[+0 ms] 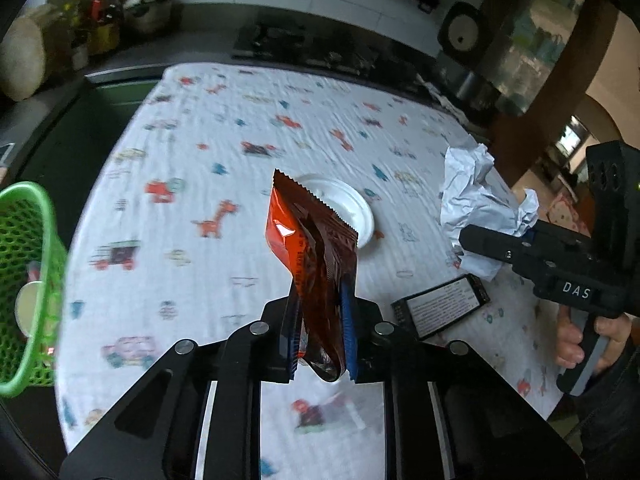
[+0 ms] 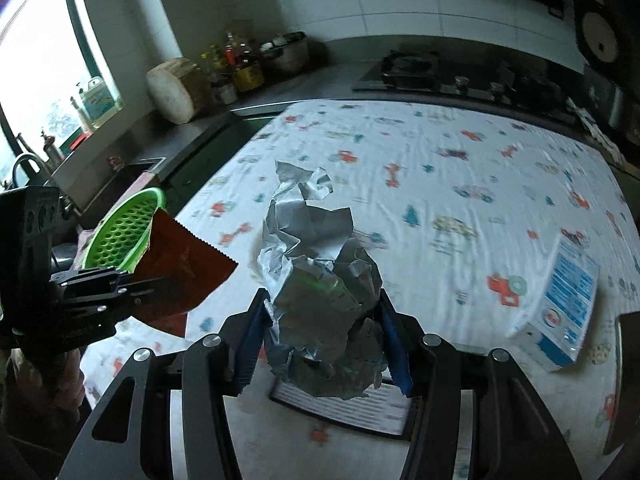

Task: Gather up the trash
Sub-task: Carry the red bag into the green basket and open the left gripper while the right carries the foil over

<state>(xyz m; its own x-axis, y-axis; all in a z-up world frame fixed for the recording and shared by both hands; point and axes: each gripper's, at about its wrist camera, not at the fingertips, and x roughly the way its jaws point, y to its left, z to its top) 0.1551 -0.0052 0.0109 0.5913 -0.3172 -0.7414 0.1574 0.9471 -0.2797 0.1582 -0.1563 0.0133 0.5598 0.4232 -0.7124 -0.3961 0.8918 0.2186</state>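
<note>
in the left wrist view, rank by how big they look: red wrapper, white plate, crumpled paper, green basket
1. red wrapper, though nearest the camera
2. crumpled paper and green basket, too close to rank; basket is cut off
3. white plate

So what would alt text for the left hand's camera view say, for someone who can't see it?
The left gripper holds a red-orange foil snack wrapper upright between its jaws above a table draped in a cartoon-print cloth. At right, the right gripper grips crumpled white paper. A green mesh basket sits at the left edge.
</note>
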